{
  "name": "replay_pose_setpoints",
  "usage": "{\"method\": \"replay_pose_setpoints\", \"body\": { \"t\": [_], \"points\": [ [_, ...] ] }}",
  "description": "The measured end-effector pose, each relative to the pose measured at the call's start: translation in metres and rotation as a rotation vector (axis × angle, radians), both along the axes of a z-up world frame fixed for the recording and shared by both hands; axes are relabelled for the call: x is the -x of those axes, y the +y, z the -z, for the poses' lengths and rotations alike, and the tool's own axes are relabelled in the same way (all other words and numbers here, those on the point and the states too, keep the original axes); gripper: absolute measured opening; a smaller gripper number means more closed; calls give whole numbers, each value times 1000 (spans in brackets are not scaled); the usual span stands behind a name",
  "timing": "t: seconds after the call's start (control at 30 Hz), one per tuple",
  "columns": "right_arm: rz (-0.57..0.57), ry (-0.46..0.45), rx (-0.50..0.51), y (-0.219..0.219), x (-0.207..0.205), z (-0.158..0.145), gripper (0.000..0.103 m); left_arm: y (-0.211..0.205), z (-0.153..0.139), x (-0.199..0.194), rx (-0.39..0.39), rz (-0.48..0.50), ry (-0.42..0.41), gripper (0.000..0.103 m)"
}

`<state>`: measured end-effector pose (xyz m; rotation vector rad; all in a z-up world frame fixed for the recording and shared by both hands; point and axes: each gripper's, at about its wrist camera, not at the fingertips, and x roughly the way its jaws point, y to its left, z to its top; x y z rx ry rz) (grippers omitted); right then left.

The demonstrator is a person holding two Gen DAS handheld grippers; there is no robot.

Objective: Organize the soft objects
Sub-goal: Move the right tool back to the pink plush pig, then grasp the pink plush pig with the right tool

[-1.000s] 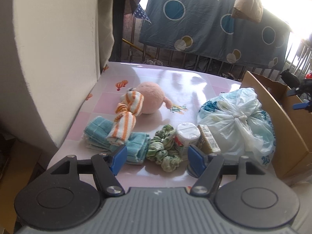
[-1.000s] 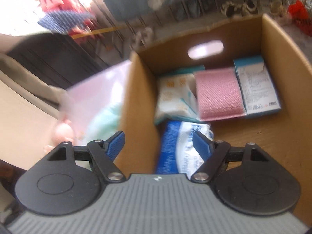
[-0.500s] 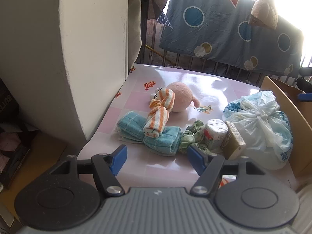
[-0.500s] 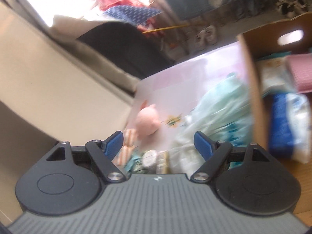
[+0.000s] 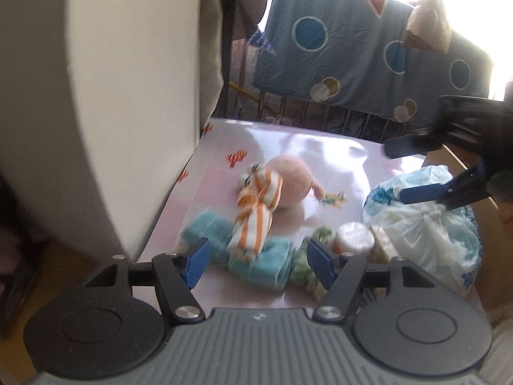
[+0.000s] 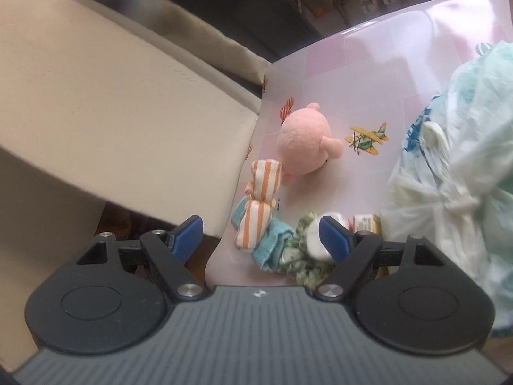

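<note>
Pink tabletop [image 6: 378, 73]: tied plastic bag [image 6: 455, 166] crowds right, cushion [image 6: 105, 122] left; both hand-held grippers wide, empty.

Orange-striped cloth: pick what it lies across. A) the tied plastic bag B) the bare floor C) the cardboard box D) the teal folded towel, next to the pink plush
D: the orange-striped cloth rests on the teal folded towel, its far end against the pink plush, on the table.

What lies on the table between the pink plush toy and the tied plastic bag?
Bare tablecloth with a printed yellow airplane, nothing else. The right wrist view shows it best, between the pink plush toy and the plastic bag.
</note>
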<state>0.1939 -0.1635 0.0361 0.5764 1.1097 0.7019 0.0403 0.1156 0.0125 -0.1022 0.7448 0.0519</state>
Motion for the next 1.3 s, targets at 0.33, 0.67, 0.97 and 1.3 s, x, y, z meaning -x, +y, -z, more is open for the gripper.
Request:
{"method": "replay_pose_setpoints", "body": {
  "t": [0.33, 0.67, 0.97, 1.3],
  "points": [
    [96, 167, 35, 44, -113, 38, 80, -36, 25, -129, -179, 251, 62, 68],
    [81, 314, 84, 80, -182, 109, 82, -47, 69, -200, -199, 311, 213, 68],
    [32, 391, -13, 93, -185, 139, 74, -35, 74, -216, -136, 253, 269, 67],
    [80, 270, -21, 66, -165, 86, 68, -53, 30, -204, -125, 244, 153, 65]
  ]
}}
